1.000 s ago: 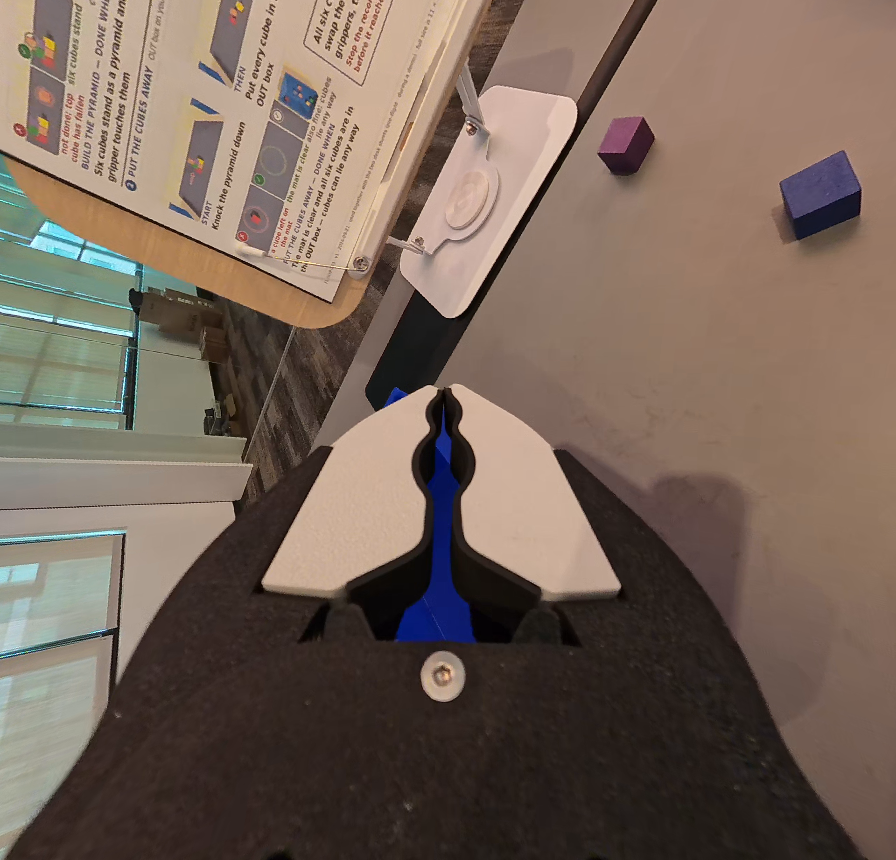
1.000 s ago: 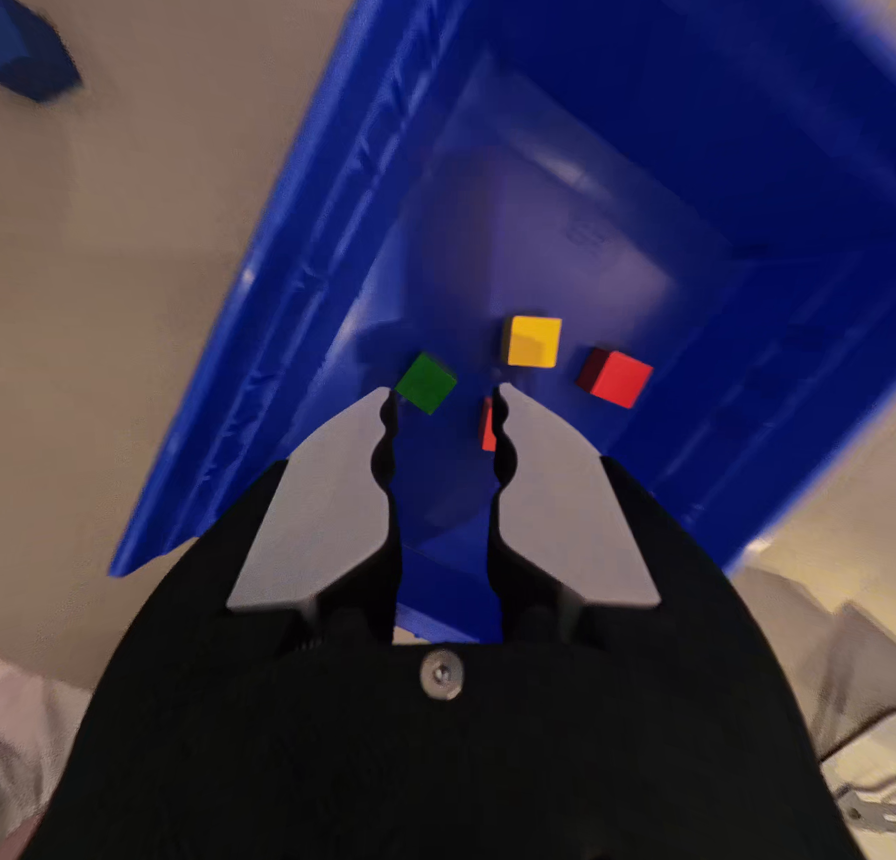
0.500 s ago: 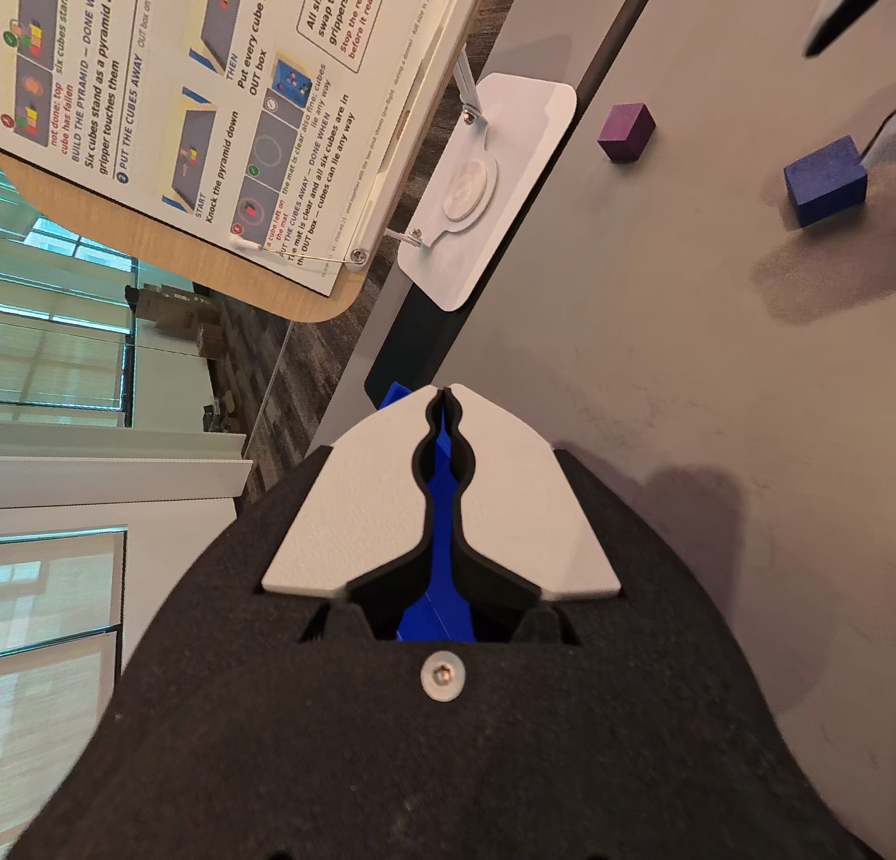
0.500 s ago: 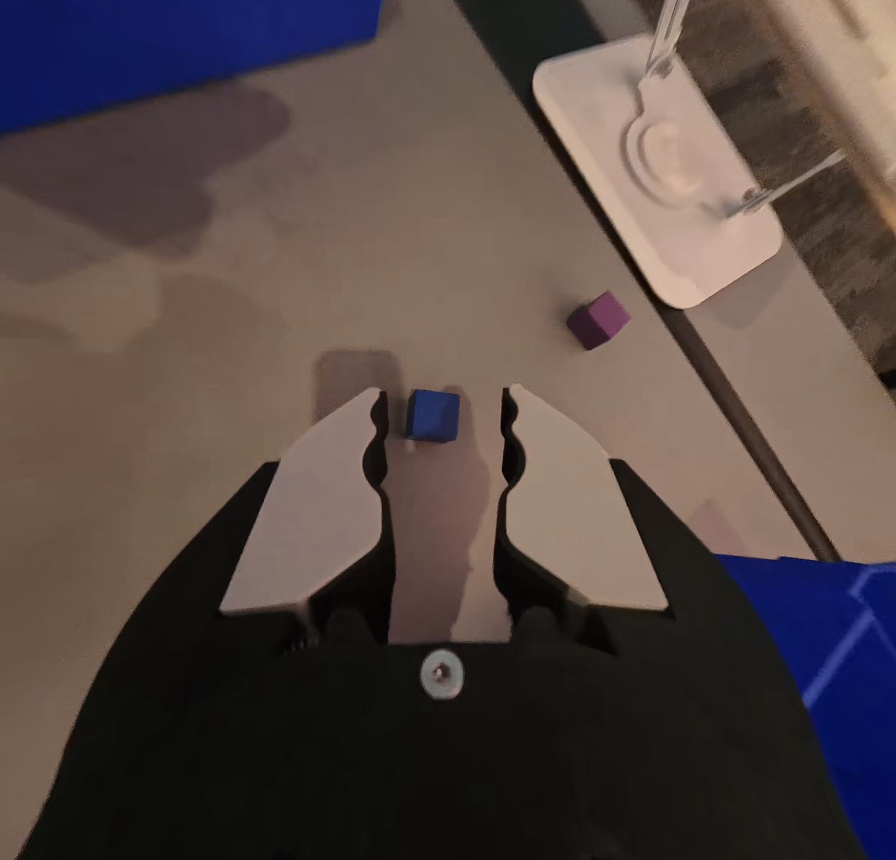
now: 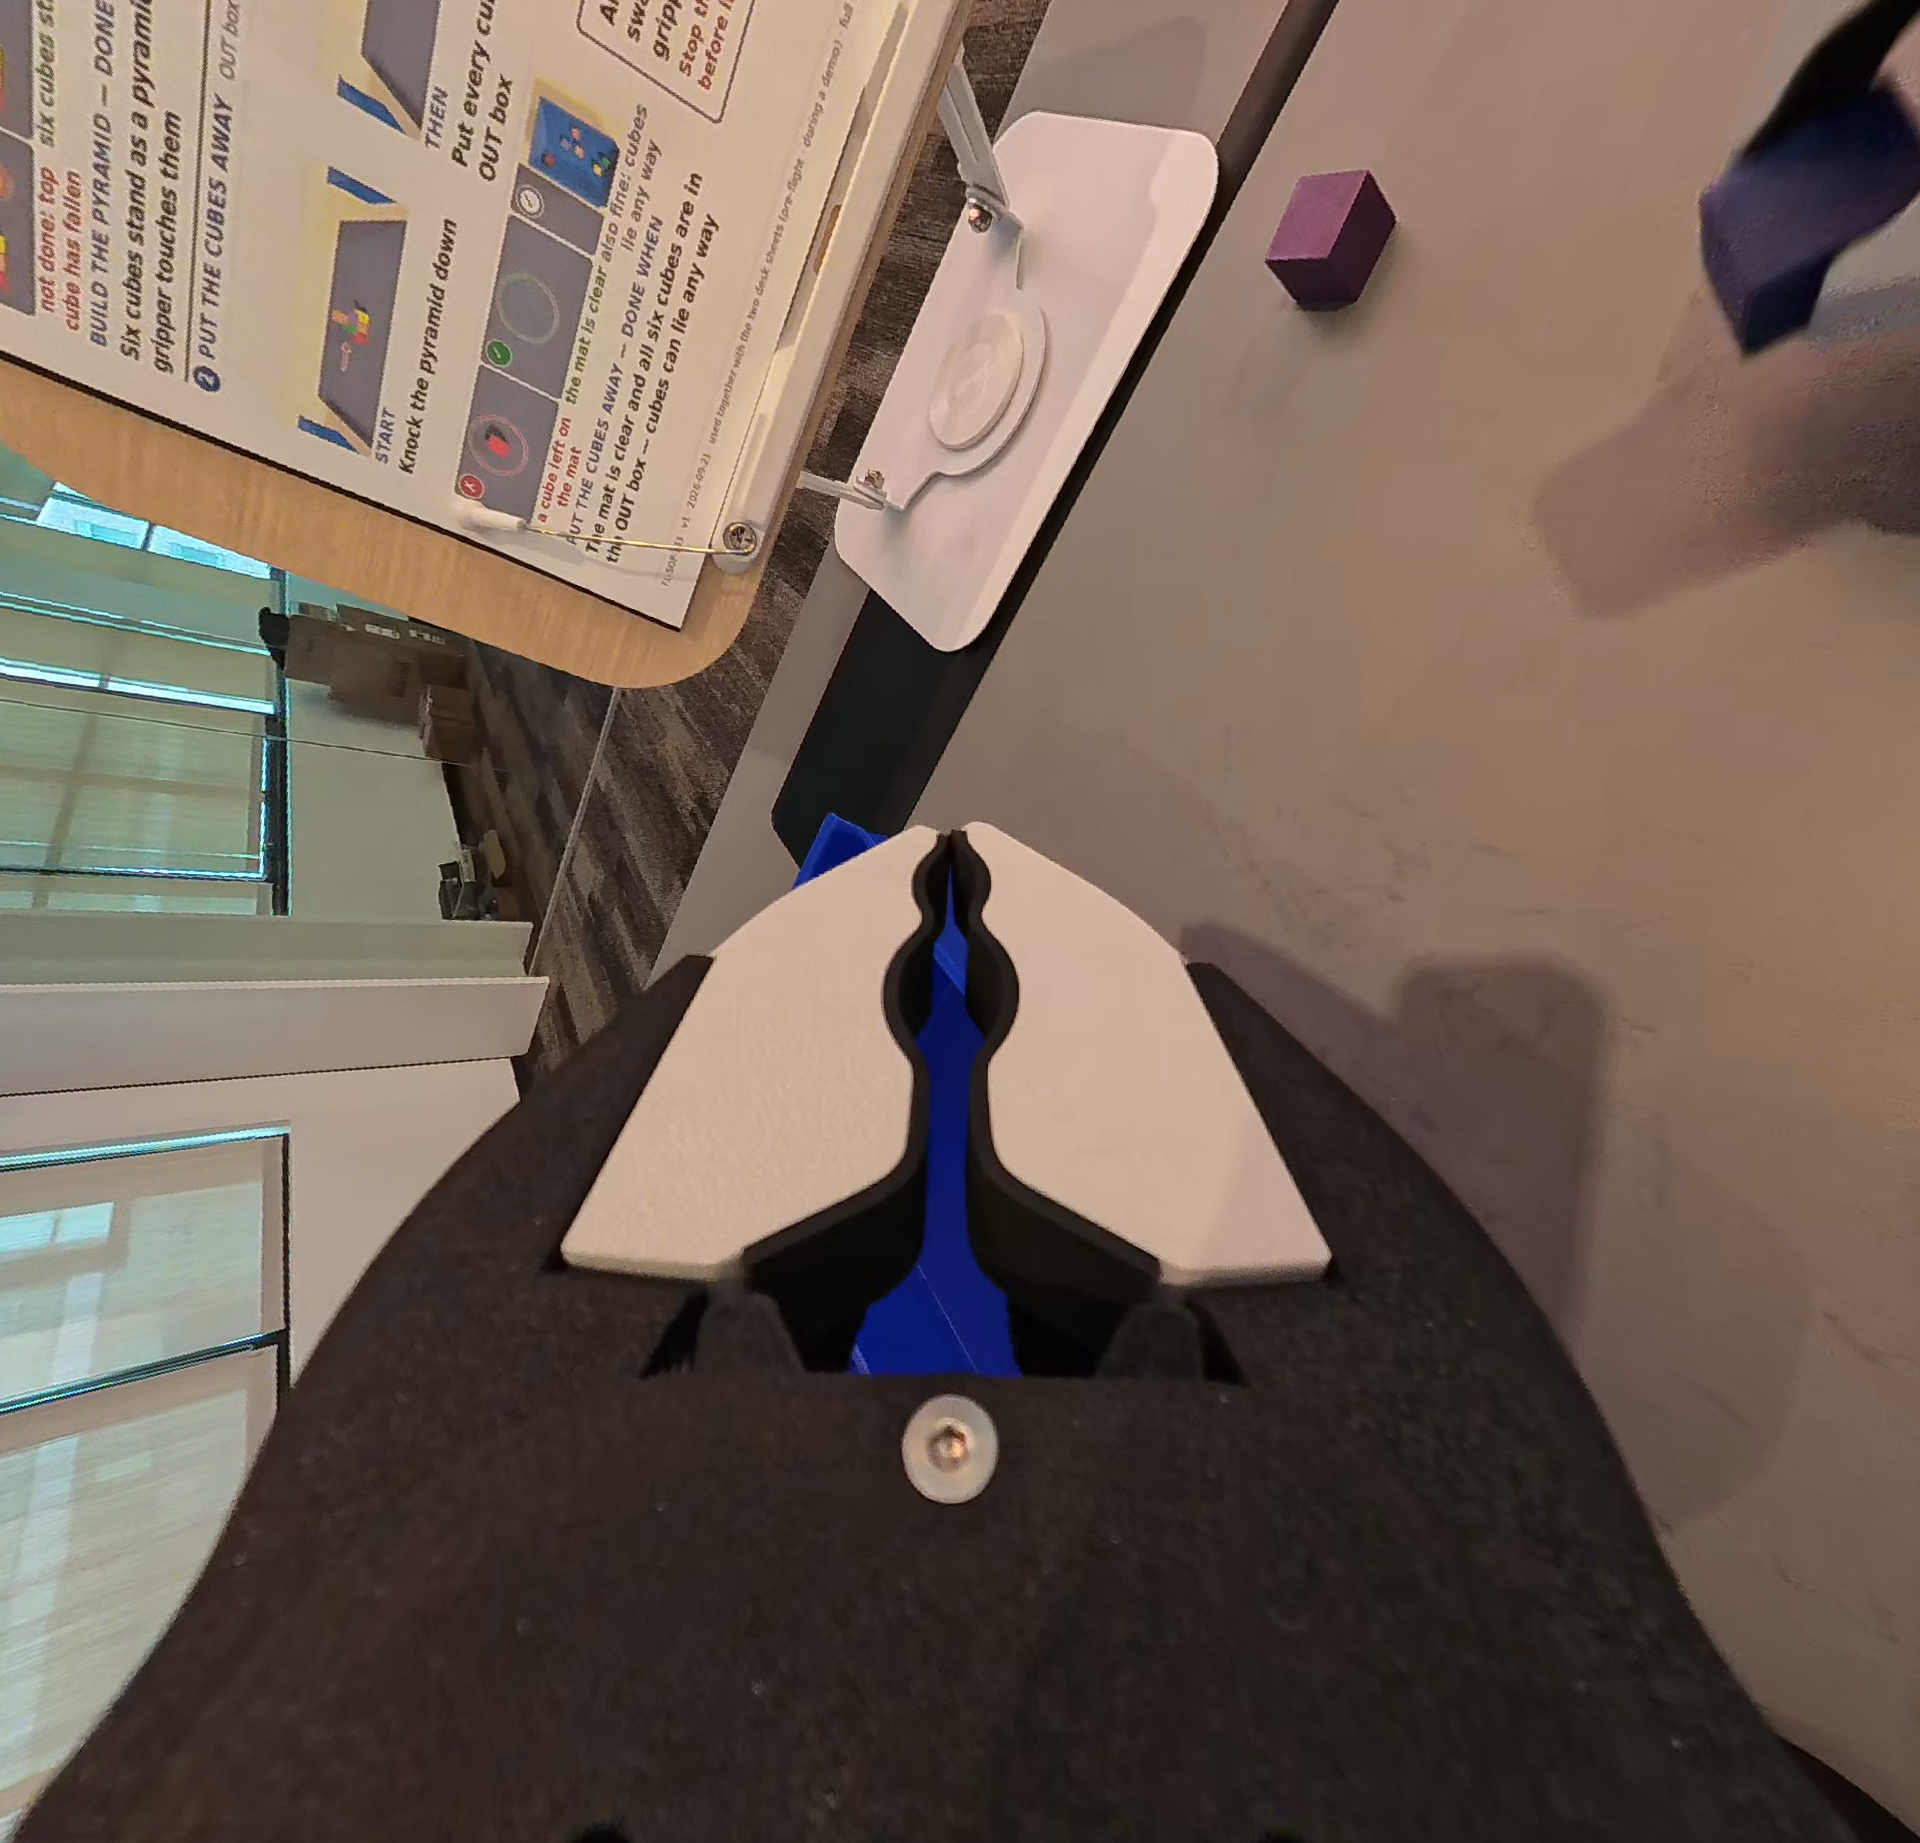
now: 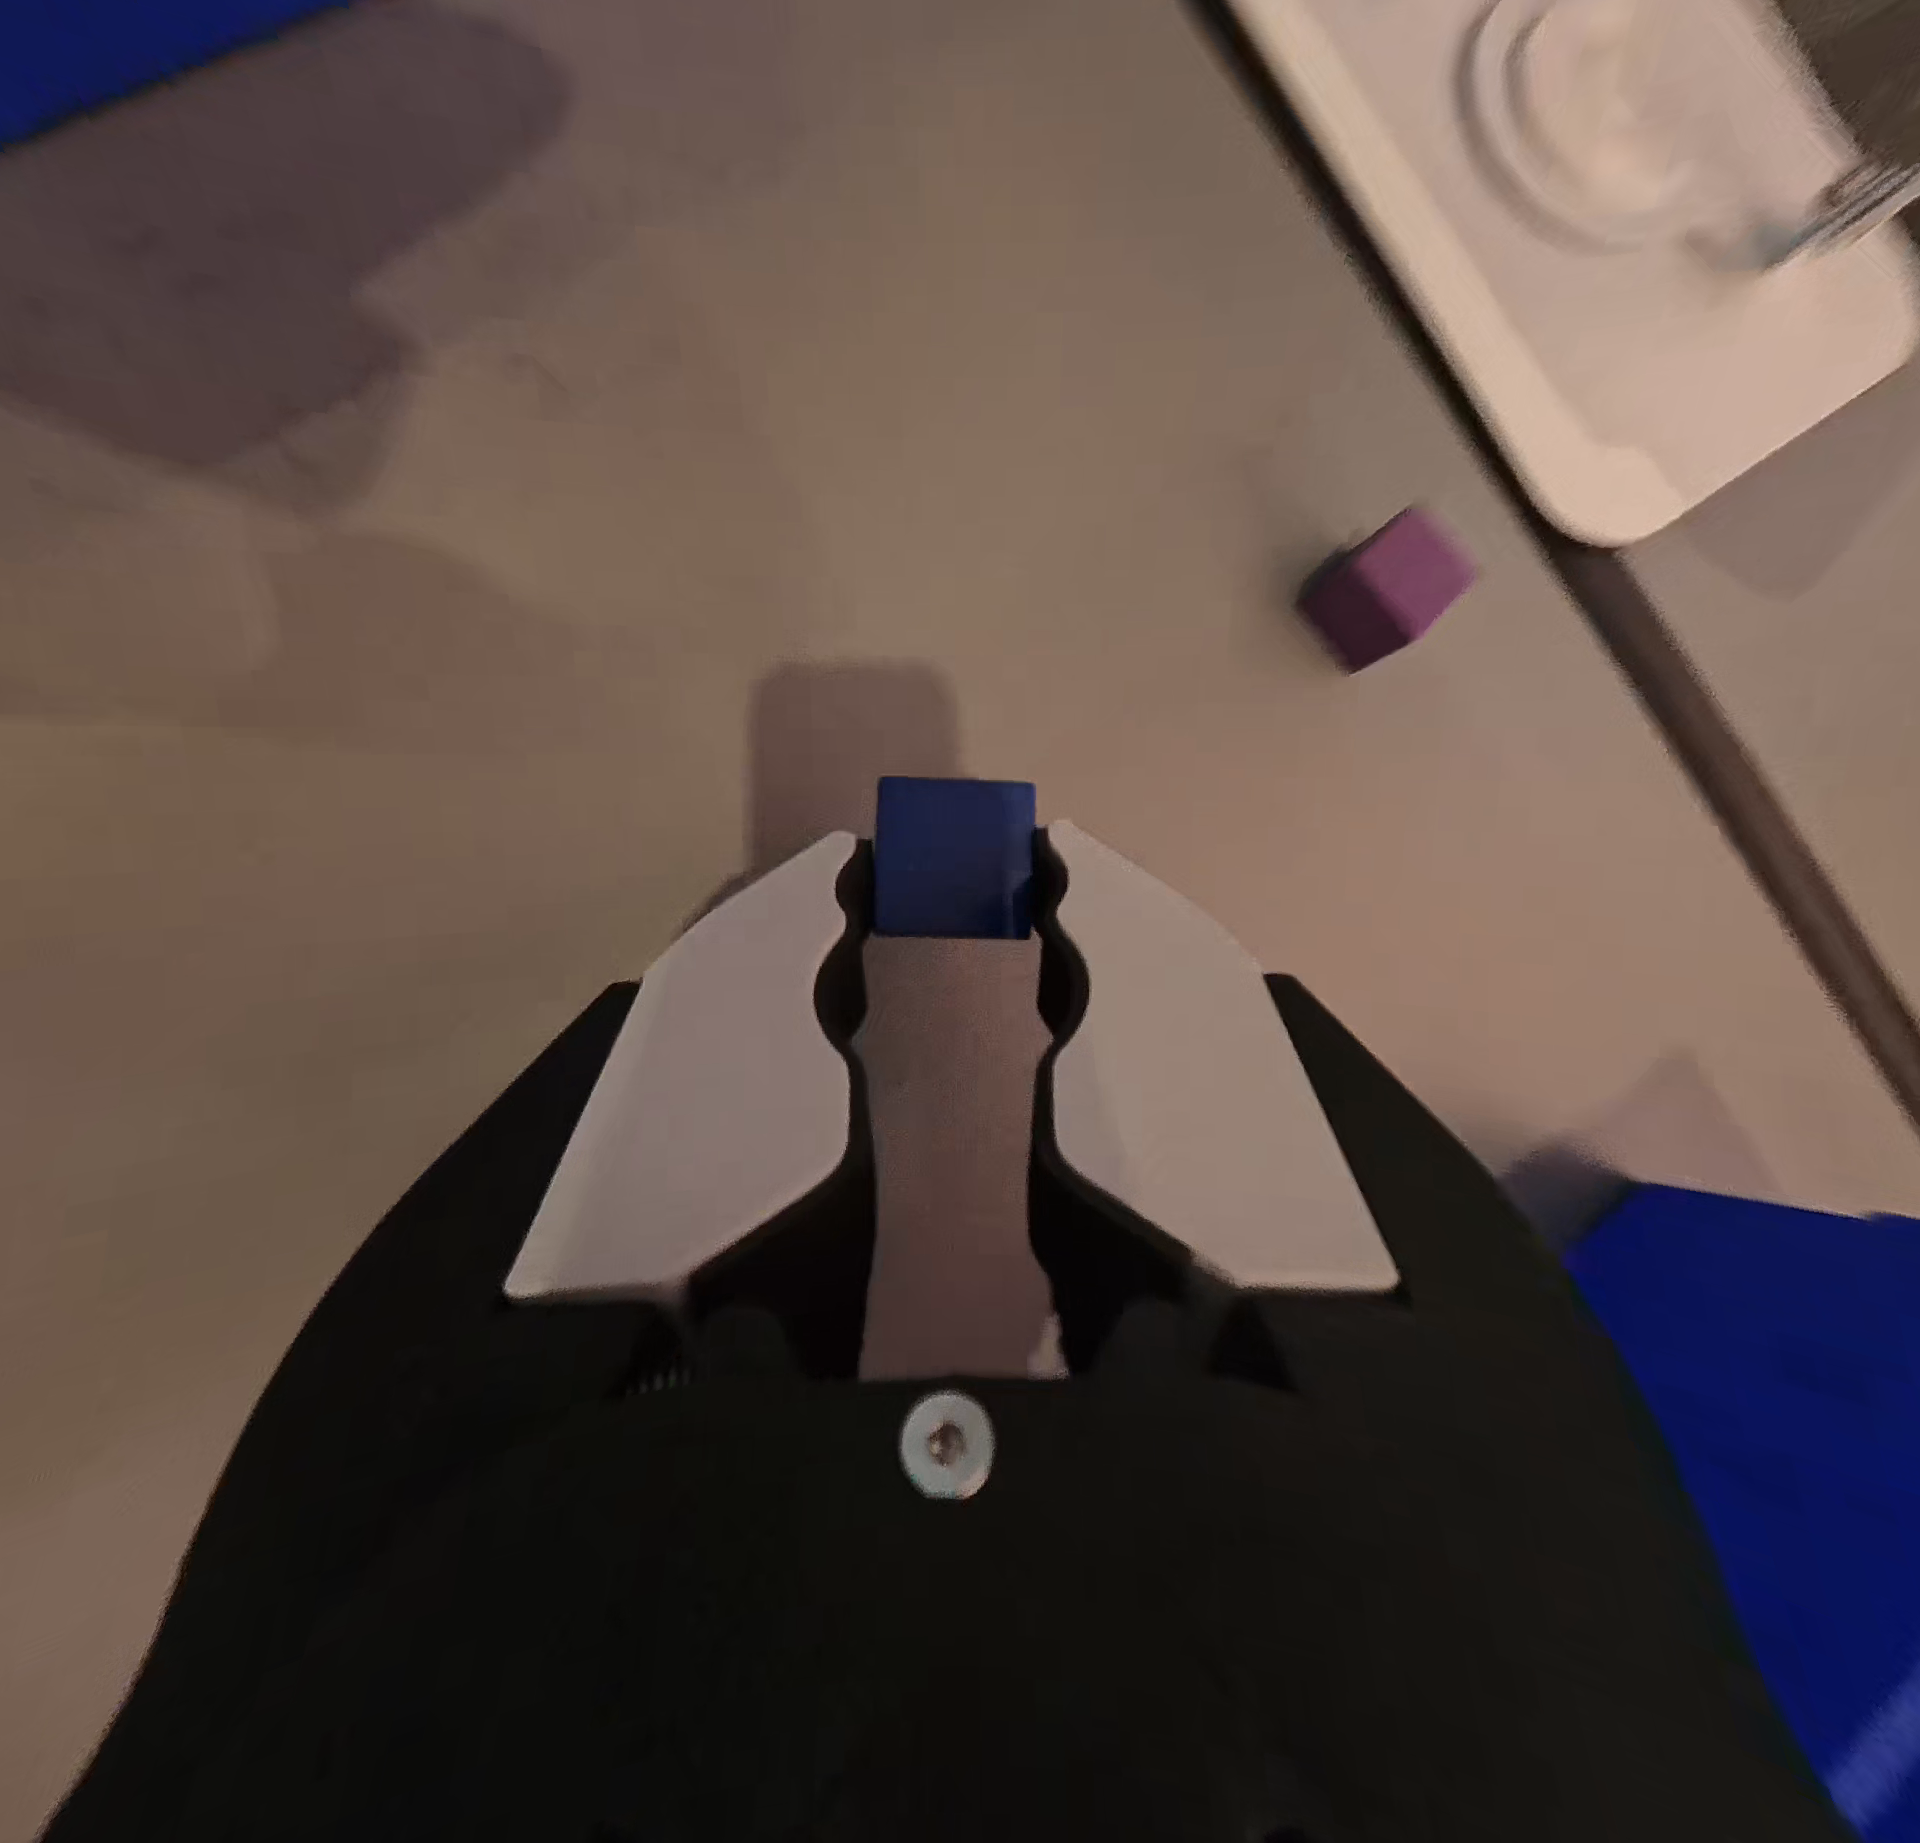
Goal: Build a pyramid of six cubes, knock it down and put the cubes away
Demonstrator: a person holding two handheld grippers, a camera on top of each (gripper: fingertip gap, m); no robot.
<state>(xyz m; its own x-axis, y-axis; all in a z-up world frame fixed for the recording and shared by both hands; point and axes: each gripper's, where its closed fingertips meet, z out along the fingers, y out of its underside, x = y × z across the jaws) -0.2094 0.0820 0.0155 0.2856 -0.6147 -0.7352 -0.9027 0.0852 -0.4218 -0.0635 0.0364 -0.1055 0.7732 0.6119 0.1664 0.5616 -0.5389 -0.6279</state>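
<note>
The blue cube (image 6: pixel 954 856) sits between the fingertips of my right gripper (image 6: pixel 951 858), which is clamped on it: both pads touch its side faces, and roughly half of the cube projects past the tips. Its shadow falls on the grey mat (image 6: pixel 727 505) directly ahead of the tips. In the left wrist view the same cube (image 5: pixel 1803 224) appears blurred at the upper right edge, held off the mat.

The purple cube (image 6: pixel 1387 588) rests on the mat ahead and to the right of my right gripper, apart from the blue cube and near the mat's dark edge. Just beyond it lies the white stand base (image 6: pixel 1579 235). From the left gripper it (image 5: pixel 1330 240) lies far ahead and to the right, beside the same base (image 5: pixel 1023 380).

My left gripper (image 5: pixel 951 843) is closed at the tips, with nothing gripped (only a thin slit remains between the fingers). A blue box (image 5: pixel 951 1263) shows through that slit and just past the tips. An instruction sheet (image 5: pixel 416 183) on a wooden board stands ahead and to the left. Blue box walls (image 6: pixel 1766 1461) also flank my right gripper at lower right and upper left.
</note>
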